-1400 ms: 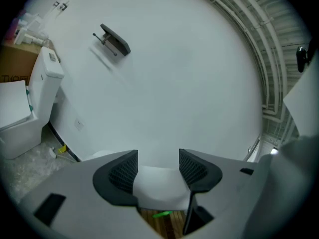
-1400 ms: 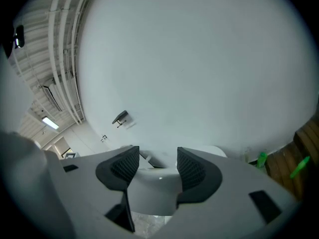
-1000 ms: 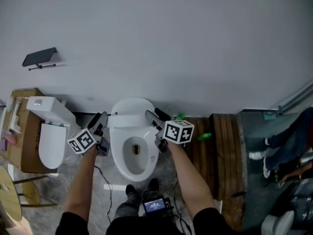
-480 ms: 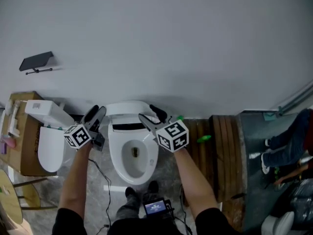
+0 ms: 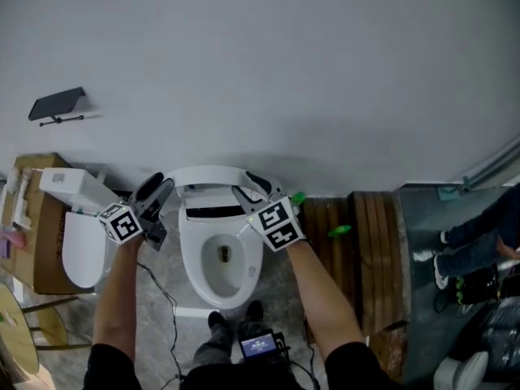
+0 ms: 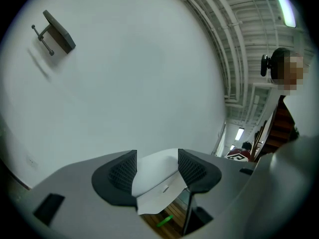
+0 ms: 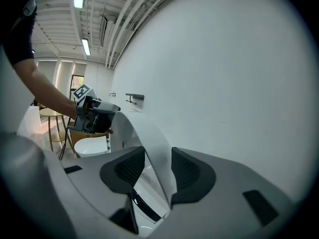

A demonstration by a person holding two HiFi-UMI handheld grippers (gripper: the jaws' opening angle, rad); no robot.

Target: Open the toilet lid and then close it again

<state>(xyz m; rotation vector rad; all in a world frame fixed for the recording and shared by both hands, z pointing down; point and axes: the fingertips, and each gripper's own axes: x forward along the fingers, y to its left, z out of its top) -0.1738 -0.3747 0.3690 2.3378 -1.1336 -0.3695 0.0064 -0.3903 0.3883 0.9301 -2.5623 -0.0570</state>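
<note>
Head view hides, gripper views show, left gripper [image 6: 156, 166] and just-closing right gripper [image 7: 158, 168] jaws clamping toilet lid [image 7: 139, 133].

Bystander [image 5: 475, 242] cropped right, round table [image 5: 15, 323] cropped left

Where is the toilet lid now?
Head view, centre: the toilet lid stands raised by the wall, edges between the jaws of the left gripper and the right gripper, just closing.
</note>
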